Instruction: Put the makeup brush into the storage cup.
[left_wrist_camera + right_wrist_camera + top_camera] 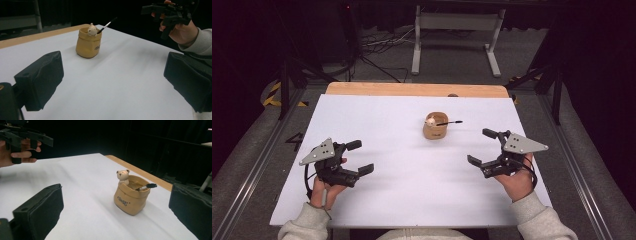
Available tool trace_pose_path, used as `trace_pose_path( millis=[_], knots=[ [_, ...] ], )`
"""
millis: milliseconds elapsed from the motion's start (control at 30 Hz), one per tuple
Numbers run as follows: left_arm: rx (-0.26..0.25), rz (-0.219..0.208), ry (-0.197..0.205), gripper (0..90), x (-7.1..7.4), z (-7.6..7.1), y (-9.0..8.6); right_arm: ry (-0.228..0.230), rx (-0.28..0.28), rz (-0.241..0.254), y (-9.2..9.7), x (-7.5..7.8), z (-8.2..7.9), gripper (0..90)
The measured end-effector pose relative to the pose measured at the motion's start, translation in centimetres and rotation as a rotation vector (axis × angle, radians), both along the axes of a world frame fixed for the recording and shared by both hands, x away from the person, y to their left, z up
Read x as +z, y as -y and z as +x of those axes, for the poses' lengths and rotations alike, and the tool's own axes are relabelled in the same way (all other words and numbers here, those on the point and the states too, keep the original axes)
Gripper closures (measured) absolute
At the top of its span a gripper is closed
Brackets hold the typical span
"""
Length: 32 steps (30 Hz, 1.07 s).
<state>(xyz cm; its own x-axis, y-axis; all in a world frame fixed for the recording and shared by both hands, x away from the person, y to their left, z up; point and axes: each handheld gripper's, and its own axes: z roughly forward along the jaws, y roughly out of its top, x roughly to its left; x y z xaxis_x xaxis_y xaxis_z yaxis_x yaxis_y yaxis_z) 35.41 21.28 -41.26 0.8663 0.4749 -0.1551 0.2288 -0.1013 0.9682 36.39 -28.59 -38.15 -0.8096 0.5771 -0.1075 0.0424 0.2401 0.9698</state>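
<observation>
Near the white table's [412, 200] far middle stood a tan sack-shaped ceramic pot [435, 130] holding 1 black pen [451, 122]; left gripper [359, 157] and right gripper [481, 147] flanked it, fingers spread, empty.

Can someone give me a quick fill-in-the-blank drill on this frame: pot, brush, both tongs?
1. The tan pot stands on the ___ table sheet.
2. A small ___ figure sits at the pot's rim.
3. The brush leans out of the ___.
4. The left tongs and right tongs both have their jaws ___.

Missing words: white; bear; pot; open
</observation>
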Motion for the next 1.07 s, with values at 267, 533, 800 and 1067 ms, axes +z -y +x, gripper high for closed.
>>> trace_pose_path(
  millis=[267,533,800,1067],
  knots=[
    [0.024,-0.011,0.026,3.4,-0.4,-0.3,-0.2,-0.013,0.005,0.015,-0.1,-1.4,-0.3,0.0],
    [0.039,-0.010,0.027,3.4,-0.9,-0.7,-0.4,-0.030,0.002,0.024,-0.1,-2.8,-0.6,0.0],
    [0.044,-0.020,0.025,3.7,-1.2,-0.7,-0.3,-0.047,-0.003,0.040,0.2,-3.6,-0.5,0.0],
    [0.043,-0.017,0.021,3.6,-1.2,-0.6,-0.5,-0.047,0.001,0.052,0.2,-3.5,-0.6,0.0]
  ],
)
